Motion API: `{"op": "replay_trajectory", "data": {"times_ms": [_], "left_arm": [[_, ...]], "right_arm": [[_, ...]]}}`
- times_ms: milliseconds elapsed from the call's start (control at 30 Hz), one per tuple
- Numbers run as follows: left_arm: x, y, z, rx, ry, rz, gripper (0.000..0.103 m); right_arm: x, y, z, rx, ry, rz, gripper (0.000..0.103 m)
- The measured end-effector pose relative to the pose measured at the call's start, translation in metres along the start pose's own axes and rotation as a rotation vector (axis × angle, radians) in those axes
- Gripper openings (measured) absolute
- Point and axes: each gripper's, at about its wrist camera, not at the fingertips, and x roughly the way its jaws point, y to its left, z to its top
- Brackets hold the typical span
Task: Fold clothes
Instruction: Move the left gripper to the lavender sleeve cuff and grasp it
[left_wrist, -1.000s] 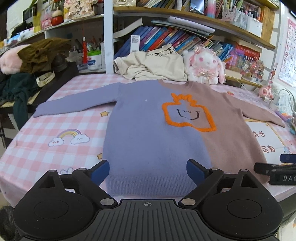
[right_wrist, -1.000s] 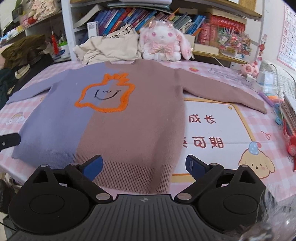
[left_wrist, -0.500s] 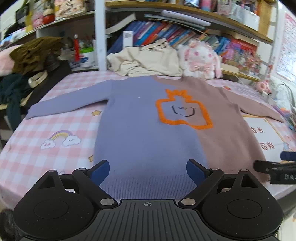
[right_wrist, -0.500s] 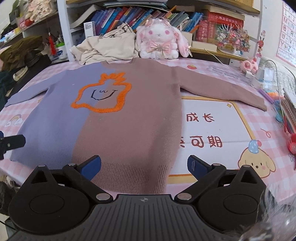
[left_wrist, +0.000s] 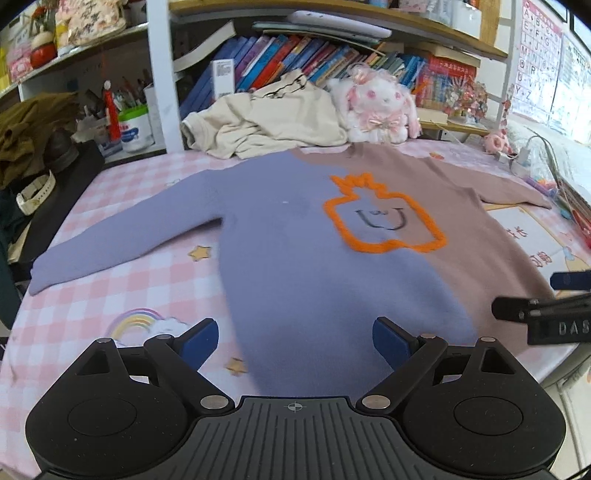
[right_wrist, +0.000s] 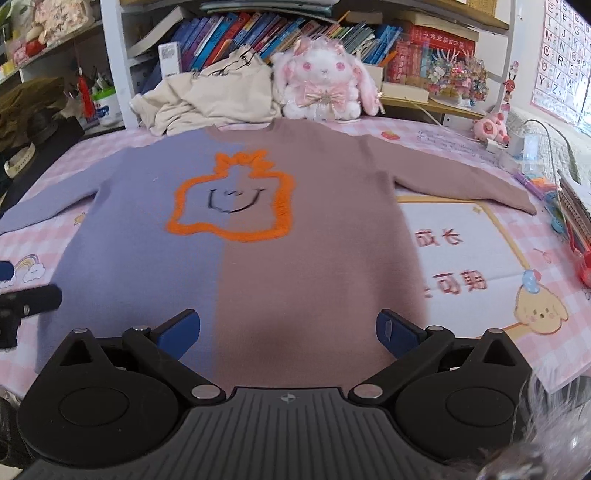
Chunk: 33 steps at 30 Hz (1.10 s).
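Both tools, left tool (left_wrist: 295, 341) & right tool (right_wrist: 288, 328), are wide open, holding nothing; the soft sweater (right_wrist: 280, 258) may bunch up if they grab just one layer.

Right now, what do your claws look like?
Both the left claw and right claw are matte black, with blue fingertips, round discs, silver pivot screws and a ribbed base with a small crosshair mark. The right one's side shows white letters "DAS".

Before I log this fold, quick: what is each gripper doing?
Left gripper: jaws open, holding nothing, over the sweater hem.
Right gripper: jaws open, holding nothing.
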Motion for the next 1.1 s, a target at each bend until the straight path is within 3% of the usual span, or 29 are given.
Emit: {"op": "replay_trajectory", "data": {"times_ms": [300, 600, 867, 967, 1100], "left_arm": [[0.012, 0.087, 0.007, -0.098, -0.004, 0.014, 0.093], [0.028, 0.190, 0.003, -0.346, -0.080, 0.187, 0.090], [0.051, 0.257, 0.006, -0.528, -0.087, 0.296, 0.090], [0.061, 0.273, 0.007, -0.595, -0.076, 0.304, 0.085], [0.067, 0.278, 0.009, -0.642, -0.093, 0.283, 0.070]], "right_arm": [[0.007, 0.060, 0.005, 0.011, -0.001, -0.040, 0.103], [0.008, 0.097, 0.011, -0.039, -0.001, -0.069, 0.103], [0.008, 0.093, 0.014, -0.020, 0.011, -0.134, 0.103], [0.005, 0.088, 0.015, -0.010, 0.007, -0.173, 0.103], [0.002, 0.080, 0.015, 0.022, 0.004, -0.202, 0.103]]}}
